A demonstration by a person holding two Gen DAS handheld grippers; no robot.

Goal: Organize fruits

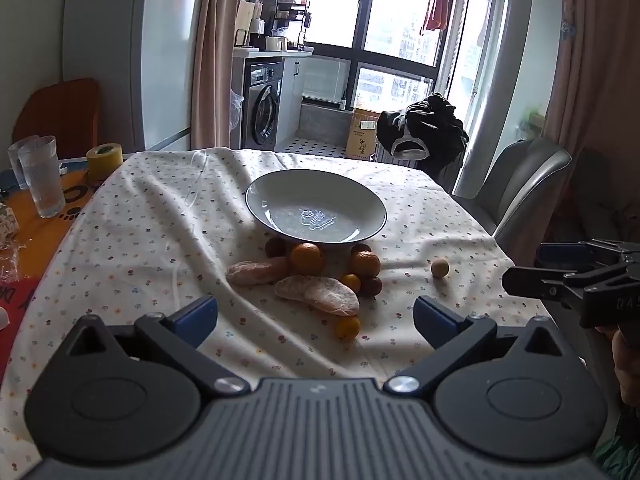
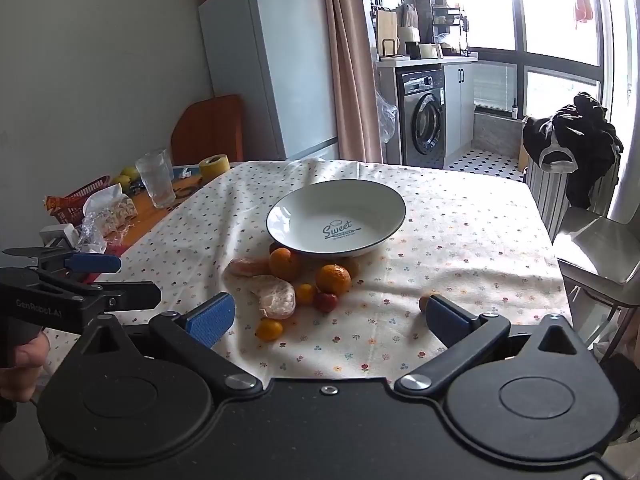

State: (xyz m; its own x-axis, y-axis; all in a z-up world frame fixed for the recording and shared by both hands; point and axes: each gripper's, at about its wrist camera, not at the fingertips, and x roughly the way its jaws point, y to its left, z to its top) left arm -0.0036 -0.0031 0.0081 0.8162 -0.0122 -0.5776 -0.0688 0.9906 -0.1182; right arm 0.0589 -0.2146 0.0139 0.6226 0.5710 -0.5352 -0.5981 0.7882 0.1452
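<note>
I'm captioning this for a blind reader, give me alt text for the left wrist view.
An empty white plate sits on a floral tablecloth with oranges and peeled citrus clustered before it. The open left tool frames the fruit; the right tool enters from the right edge.

One plate (image 2: 304, 216) sits ahead of the grippers. In front of it lie two mandarins (image 2: 333, 279), two peeled citrus pieces (image 2: 276, 300), two kumquats (image 2: 269, 329) nearer the grippers, and one small tan fruit (image 1: 439, 268) alone, just beyond the right gripper's right finger. At least three dark red fruits (image 2: 327, 302) show; the plate's rim may hide more. Far left of the left gripper stand two glasses (image 1: 43, 176) and one tape roll (image 1: 104, 160).
</note>
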